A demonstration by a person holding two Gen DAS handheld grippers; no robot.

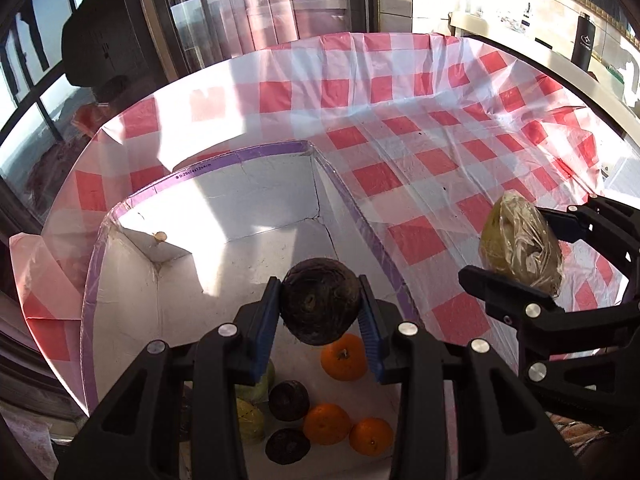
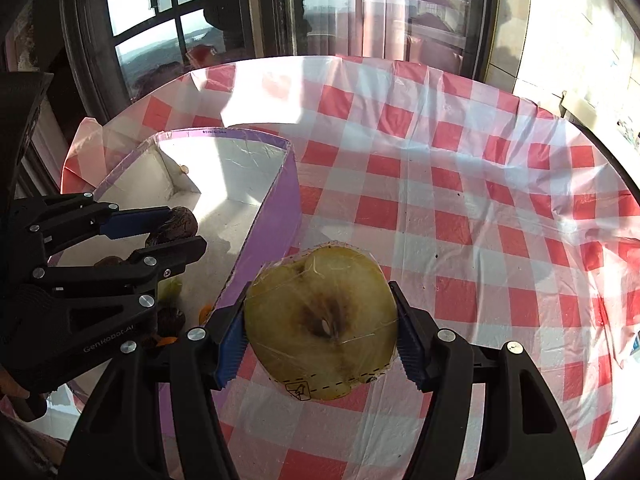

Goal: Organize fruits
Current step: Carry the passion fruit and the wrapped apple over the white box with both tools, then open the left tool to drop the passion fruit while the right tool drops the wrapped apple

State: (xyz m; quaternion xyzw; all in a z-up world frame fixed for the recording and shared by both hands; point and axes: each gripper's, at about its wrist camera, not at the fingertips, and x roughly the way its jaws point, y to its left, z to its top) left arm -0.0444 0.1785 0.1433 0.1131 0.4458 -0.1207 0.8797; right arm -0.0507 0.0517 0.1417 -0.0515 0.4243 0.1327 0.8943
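Note:
My left gripper (image 1: 320, 308) is shut on a dark brown round fruit (image 1: 320, 304) and holds it above the inside of the white box with a purple rim (image 1: 240, 156). On the box floor lie three oranges (image 1: 344, 358), two more dark fruits (image 1: 289, 400) and yellow-green fruits (image 1: 250, 420). My right gripper (image 2: 320, 332) is shut on a plastic-wrapped yellow-green apple half (image 2: 320, 320), held above the checkered cloth just right of the box (image 2: 276, 216). The right gripper with the apple (image 1: 520, 240) shows at the right in the left wrist view; the left gripper (image 2: 172, 232) shows at the left in the right wrist view.
The round table wears a red and white checkered cloth (image 2: 460, 220). Windows and curtains (image 1: 260, 8) stand behind the table. A black bottle (image 1: 584, 40) stands on a counter at the far right. A small wooden peg (image 1: 160, 236) sticks from the box's inner wall.

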